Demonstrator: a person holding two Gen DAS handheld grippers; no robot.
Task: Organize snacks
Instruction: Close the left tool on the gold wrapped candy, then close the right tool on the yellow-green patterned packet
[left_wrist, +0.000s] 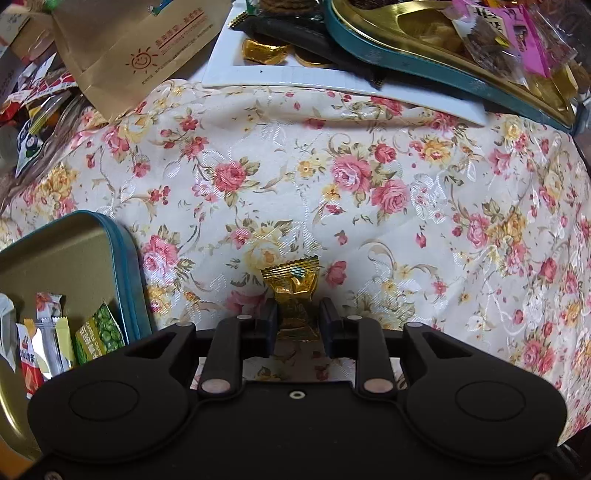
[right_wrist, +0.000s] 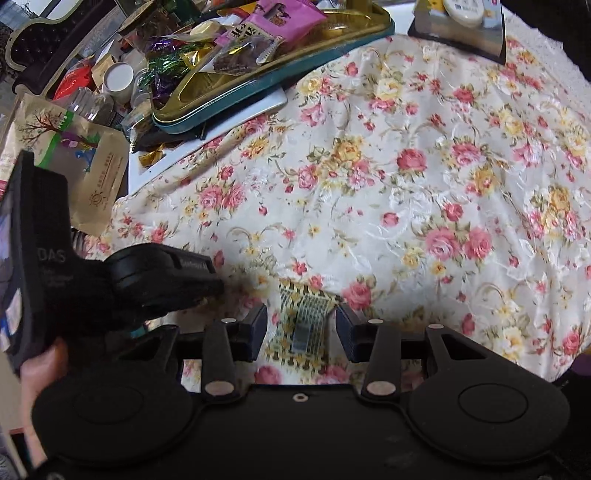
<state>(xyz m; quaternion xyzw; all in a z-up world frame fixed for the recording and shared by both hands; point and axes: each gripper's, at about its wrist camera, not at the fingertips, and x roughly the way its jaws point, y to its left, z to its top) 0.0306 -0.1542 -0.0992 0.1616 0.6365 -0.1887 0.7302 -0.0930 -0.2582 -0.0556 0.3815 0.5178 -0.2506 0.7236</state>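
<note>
Left wrist view: left gripper (left_wrist: 297, 320) points down over a floral tablecloth (left_wrist: 369, 192). A gold-wrapped candy (left_wrist: 293, 291) lies on the cloth between its fingers. The left pad seems to meet the wrapper's edge; a thin gap shows at the right pad. Jaws half spread, bracketing the candy, not pressing on it.

To the left, a teal-rimmed tin (left_wrist: 122, 266) with a gold inside sits on the cloth. Several small snack packets stand in it, among them a green pea packet (left_wrist: 101, 332) against the near wall.

Far edge of the cloth: a white tray (left_wrist: 258, 75) with gold-foil pieces (left_wrist: 264, 50) in it. A second teal tin (left_wrist: 424, 70), heaped with snacks, rests partly on that tray. A brown paper bag (left_wrist: 133, 48) lies at the upper left, loose packets beside it.

Right wrist view: right gripper (right_wrist: 301, 325) tilts steeply down. A patterned yellow snack packet (right_wrist: 304, 325) lies flat on the cloth between its fingers, with gaps on both sides. Jaws spread, touching nothing.

The left gripper's black body shows at the left of this view, a hand (right_wrist: 40, 373) around its handle, its tip just beside the right gripper's left finger.

The heaped teal tin and brown bag appear at the upper left, well apart from both grippers.
</note>
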